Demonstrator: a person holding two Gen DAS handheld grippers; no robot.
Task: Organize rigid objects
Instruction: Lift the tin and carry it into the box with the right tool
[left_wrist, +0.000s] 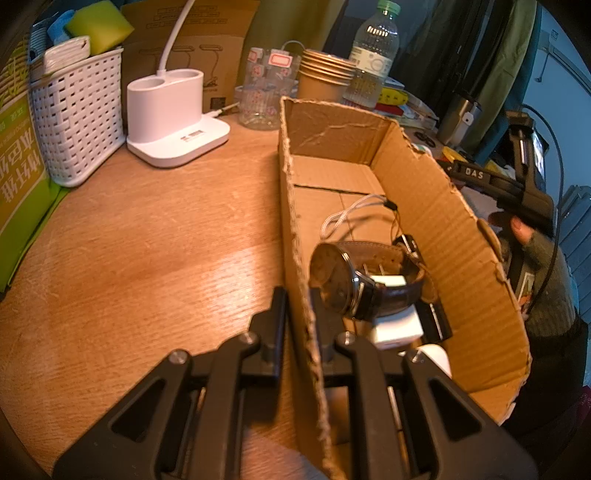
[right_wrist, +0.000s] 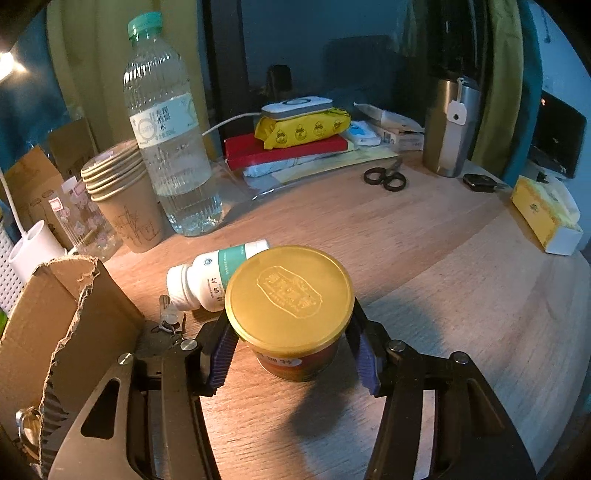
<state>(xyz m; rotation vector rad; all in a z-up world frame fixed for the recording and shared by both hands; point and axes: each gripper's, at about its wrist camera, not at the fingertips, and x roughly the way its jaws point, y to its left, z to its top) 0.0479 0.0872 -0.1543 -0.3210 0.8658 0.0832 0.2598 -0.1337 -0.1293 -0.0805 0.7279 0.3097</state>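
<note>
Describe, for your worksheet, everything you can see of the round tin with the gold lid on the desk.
The tin is a short round can standing upright on the wooden desk. Its flat gold lid looks like metal and bears an embossed emblem; the dark red wall below carries a pale label band with print too blurred to read. It sits between the open jaws of the right gripper, whose ribbed pads flank it on both sides without clearly pressing it. A white pill bottle lies on its side just behind.

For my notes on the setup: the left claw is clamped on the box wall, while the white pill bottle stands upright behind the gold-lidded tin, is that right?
Not quite: the white pill bottle lies on its side behind the gold-lidded tin, as the right wrist view shows. The left claw is indeed clamped on the box wall.
</note>
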